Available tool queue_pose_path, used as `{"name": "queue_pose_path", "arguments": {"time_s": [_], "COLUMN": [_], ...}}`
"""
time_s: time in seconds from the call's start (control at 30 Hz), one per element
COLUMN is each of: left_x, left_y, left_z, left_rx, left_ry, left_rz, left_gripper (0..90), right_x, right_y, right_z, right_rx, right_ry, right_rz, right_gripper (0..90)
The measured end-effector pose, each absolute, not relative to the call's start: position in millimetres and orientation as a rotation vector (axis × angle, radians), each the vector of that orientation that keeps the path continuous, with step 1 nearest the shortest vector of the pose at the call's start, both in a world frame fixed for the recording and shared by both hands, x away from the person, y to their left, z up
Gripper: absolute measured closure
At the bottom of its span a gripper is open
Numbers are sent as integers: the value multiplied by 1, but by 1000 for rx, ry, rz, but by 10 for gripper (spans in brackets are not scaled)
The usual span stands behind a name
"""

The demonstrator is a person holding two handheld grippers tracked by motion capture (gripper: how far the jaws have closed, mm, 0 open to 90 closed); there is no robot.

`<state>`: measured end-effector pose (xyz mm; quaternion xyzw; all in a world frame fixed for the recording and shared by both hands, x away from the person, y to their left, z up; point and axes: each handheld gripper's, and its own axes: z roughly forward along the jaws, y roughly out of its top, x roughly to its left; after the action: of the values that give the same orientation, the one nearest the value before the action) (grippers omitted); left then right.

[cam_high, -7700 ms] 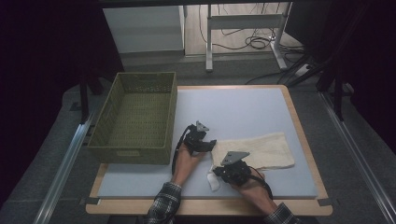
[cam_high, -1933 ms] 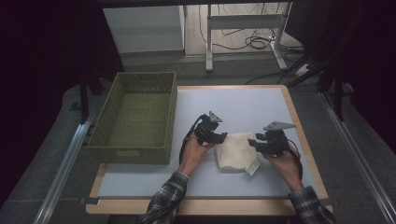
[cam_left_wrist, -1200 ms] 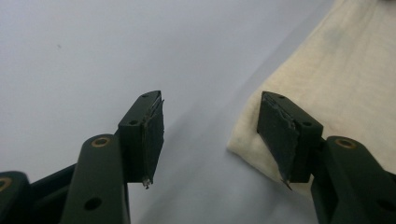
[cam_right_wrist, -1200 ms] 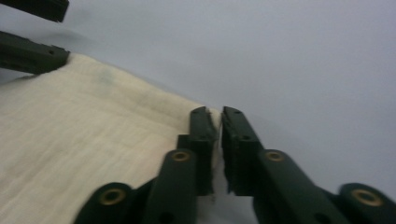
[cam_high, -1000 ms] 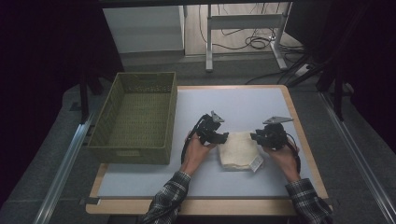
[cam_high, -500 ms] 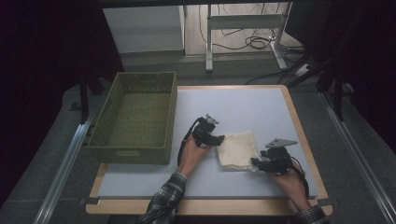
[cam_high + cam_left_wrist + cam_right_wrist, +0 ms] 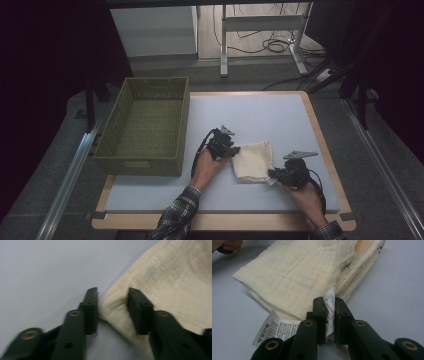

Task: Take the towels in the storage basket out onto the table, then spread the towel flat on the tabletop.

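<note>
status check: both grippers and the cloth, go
Left gripper open, jaws straddling a corner of the folded cream cloth. Right gripper shut on the cloth's white care label. Green basket sits left, nothing in the way.

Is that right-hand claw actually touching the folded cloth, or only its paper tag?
Cannot tell. In the right gripper view the right gripper pinches a white tag; the cloth lies just behind.

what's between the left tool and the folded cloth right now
Nothing visible. The left tool has its jaws open around a corner of the folded cream cloth, with bare table on its outer side. The right tool is shut on the cloth's white tag.
</note>
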<state>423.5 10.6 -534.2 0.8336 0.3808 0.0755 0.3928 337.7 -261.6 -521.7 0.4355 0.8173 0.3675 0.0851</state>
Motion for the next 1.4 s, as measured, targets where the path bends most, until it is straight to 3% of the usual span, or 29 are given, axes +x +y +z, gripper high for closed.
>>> {"name": "queue_pose_path", "arguments": {"time_s": [0.07, 0.17, 0.6, 1.4], "left_x": [423, 422, 417, 415], "left_y": [12, 10, 21, 61], "left_z": [-536, -533, -487, -435], "left_rx": [2098, 2111, 2125, 2121], "left_ry": [954, 939, 901, 917], "left_rz": [156, 188, 338, 483], "left_gripper": [794, 828, 827, 824], "right_x": [339, 341, 348, 366], "right_y": [-263, -265, -258, -218], "right_z": [-522, -521, -491, -454], "right_rx": [1310, 1320, 1226, 1097], "right_ry": [2442, 2449, 2423, 2459], "right_rz": [1111, 1128, 1212, 1298], "right_gripper": [833, 838, 836, 834]}}
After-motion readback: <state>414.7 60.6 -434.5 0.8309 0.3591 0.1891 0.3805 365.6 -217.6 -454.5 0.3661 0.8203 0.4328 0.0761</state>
